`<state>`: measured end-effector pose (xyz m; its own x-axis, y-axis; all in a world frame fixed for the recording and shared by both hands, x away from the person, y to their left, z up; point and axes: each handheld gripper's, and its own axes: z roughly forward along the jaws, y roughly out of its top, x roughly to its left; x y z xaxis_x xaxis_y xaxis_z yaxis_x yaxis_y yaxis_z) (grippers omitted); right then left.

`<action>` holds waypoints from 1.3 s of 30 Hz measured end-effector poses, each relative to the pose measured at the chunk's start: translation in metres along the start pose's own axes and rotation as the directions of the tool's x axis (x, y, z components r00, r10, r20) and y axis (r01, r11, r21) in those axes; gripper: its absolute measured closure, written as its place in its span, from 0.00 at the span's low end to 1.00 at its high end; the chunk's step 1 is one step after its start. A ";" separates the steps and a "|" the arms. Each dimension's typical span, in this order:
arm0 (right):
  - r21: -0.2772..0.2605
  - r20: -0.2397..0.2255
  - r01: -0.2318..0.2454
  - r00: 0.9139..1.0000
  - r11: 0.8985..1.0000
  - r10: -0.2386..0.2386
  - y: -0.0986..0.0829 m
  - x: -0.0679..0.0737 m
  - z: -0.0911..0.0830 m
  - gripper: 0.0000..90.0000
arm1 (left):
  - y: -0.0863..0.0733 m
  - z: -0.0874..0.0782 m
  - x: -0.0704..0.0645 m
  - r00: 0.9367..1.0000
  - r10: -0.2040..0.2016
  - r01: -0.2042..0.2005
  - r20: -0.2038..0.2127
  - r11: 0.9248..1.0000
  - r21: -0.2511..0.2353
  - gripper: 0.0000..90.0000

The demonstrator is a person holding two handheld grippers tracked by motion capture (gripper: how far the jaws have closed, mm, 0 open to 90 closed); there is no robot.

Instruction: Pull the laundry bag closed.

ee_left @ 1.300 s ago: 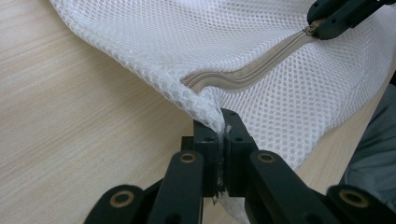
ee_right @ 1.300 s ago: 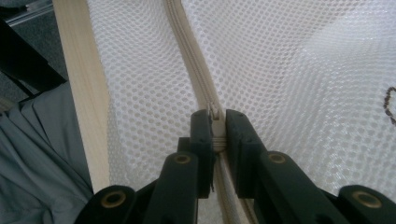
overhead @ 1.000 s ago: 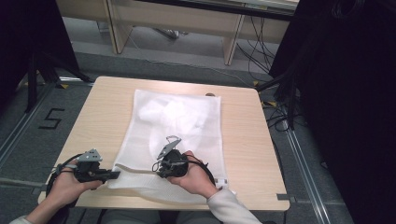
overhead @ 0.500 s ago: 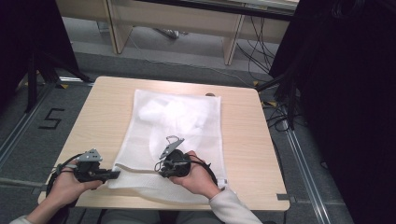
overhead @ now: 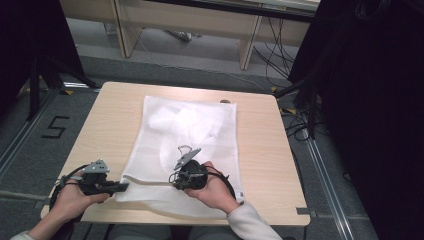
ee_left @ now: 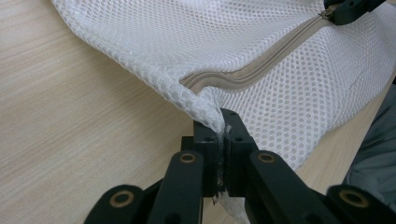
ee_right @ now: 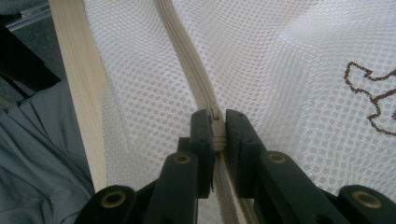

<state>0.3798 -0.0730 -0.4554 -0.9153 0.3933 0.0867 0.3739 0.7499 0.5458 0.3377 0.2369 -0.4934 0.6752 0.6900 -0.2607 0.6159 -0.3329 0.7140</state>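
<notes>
**Both tongs clamped on the mesh bag, right one shifted along the zipper**

The left gripper (overhead: 116, 187) has its jaws pressed together on the near-left corner of the white mesh bag (overhead: 190, 145), which lies flat on the wooden table (overhead: 260, 150) and stretches away ahead of both tongs. The corner (ee_left: 212, 116) bunches up right at the jaw tips. The right gripper (ee_right: 217, 126) pinches the zipper pull (ee_right: 216, 122) on the beige zipper (ee_left: 261, 67), which runs from the left tongs toward it. Against a second ago, the right gripper sits slightly nearer the left one; the left gripper and the bag have kept their places.
</notes>
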 end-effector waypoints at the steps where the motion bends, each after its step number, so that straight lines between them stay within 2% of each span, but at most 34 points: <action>1: -0.004 -0.005 -0.001 1.000 1.000 0.001 0.000 0.000 0.001 0.91 | 0.000 0.000 0.000 1.000 0.001 -0.001 0.000 1.000 -0.002 0.95; 4: 0.002 -0.001 0.000 1.000 1.000 0.000 0.000 0.000 -0.001 0.91 | 0.000 0.000 0.000 1.000 0.000 0.000 -0.001 1.000 -0.011 0.95; 14: -0.002 0.000 -0.006 1.000 1.000 0.006 -0.002 -0.002 -0.004 0.91 | 0.000 0.000 0.000 1.000 0.002 -0.002 -0.002 1.000 0.003 0.95; 15: -0.001 -0.002 -0.008 1.000 1.000 0.008 -0.002 -0.002 -0.004 0.91 | 0.000 0.000 0.000 1.000 0.005 -0.005 -0.006 1.000 0.006 0.95; 16: 0.011 -0.006 -0.037 0.999 0.999 0.037 -0.003 -0.001 -0.005 0.91 | 0.000 0.000 0.000 1.000 0.000 0.000 -0.002 1.000 0.002 0.95; 21: 0.011 -0.004 -0.037 0.999 0.999 0.037 -0.004 -0.002 -0.007 0.91 | 0.000 0.000 0.000 1.000 0.002 -0.002 -0.012 1.000 0.003 0.95; 22: 0.006 -0.019 -0.025 1.000 1.000 0.025 -0.004 -0.003 -0.006 0.91 | 0.000 0.000 0.000 1.000 0.003 -0.003 -0.005 1.000 0.002 0.95; 23: 0.006 -0.010 -0.016 1.000 1.000 0.016 -0.005 -0.004 -0.007 0.91 | 0.000 0.001 0.000 1.000 0.000 -0.001 -0.011 1.000 -0.005 0.95; 24: 0.010 -0.004 -0.040 0.999 0.999 0.040 -0.005 -0.003 -0.008 0.91 | 0.000 0.000 0.000 1.000 0.001 -0.001 -0.006 1.000 -0.004 0.95; 28: 0.010 -0.002 -0.047 0.999 0.999 0.047 -0.006 -0.003 -0.009 0.91 | 0.000 0.000 0.000 1.000 0.000 0.000 -0.007 1.000 -0.002 0.95; 29: 0.003 -0.009 -0.018 1.000 1.000 0.018 -0.006 -0.004 -0.009 0.91 | 0.000 0.000 0.000 1.000 0.002 -0.002 -0.006 1.000 -0.003 0.95; 33: -0.002 0.006 -0.008 1.000 1.000 0.008 -0.006 -0.005 -0.009 0.91 | 0.001 -0.001 0.000 1.000 0.005 -0.006 -0.016 1.000 -0.005 0.95; 36: 0.001 0.001 -0.015 1.000 1.000 0.015 -0.007 -0.006 -0.011 0.91 | 0.000 -0.001 0.000 1.000 0.001 -0.001 -0.017 1.000 -0.005 0.95; 37: 0.005 -0.004 -0.031 1.000 0.999 0.031 -0.009 -0.006 -0.012 0.91 | -0.001 0.000 0.000 1.000 -0.006 0.006 -0.021 1.000 -0.024 0.95; 39: 0.010 0.002 -0.050 0.999 0.999 0.050 -0.010 -0.005 -0.013 0.91 | -0.001 0.000 -0.001 1.000 -0.015 0.014 -0.022 1.000 -0.019 0.95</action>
<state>0.3788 -0.0900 -0.4505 -0.8952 0.4314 0.1123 0.4208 0.7345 0.5325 0.3370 0.2363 -0.4939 0.6568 0.7090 -0.2567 0.6175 -0.3104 0.7227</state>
